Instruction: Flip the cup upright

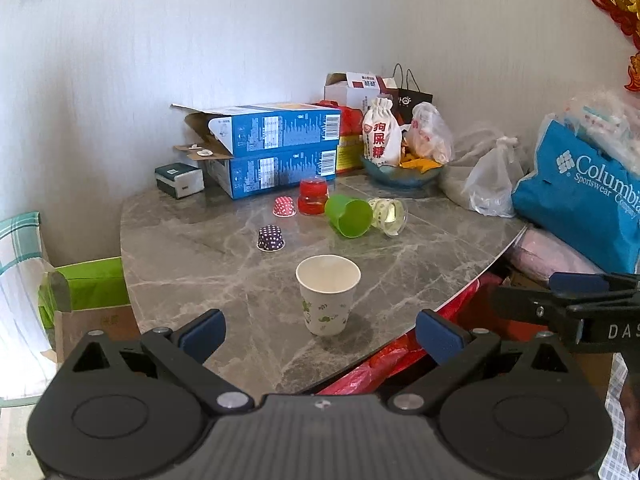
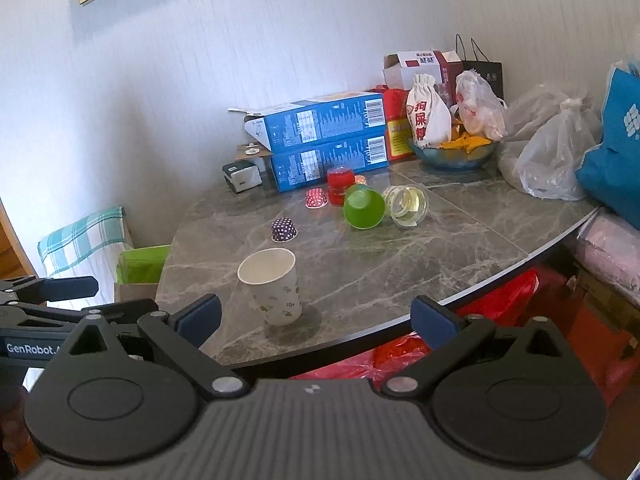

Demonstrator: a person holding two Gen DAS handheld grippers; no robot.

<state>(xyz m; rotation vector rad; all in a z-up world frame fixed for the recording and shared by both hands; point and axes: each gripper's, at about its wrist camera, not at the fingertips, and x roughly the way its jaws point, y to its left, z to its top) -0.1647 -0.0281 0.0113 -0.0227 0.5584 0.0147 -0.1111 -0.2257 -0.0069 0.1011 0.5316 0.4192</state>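
A white paper cup (image 1: 328, 294) with green leaf print stands upright near the front edge of the grey marble table (image 1: 200, 240); it also shows in the right wrist view (image 2: 272, 286). Behind it a green cup (image 1: 348, 216) lies on its side, also in the right wrist view (image 2: 364, 208), next to a clear cup (image 1: 390, 214) on its side, seen in the right wrist view (image 2: 406, 205) too. My left gripper (image 1: 320, 332) is open and empty just short of the paper cup. My right gripper (image 2: 316, 318) is open and empty, to the right of the paper cup.
Two small upside-down cupcake liners (image 1: 271, 238) (image 1: 284, 206) and a red jar (image 1: 313, 196) sit mid-table. Blue boxes (image 1: 276, 148), a bowl with snacks (image 1: 400, 172), plastic bags (image 1: 492, 184) and a blue Columbia bag (image 1: 580, 196) crowd the back and right. Red bags (image 2: 440, 344) lie below the table edge.
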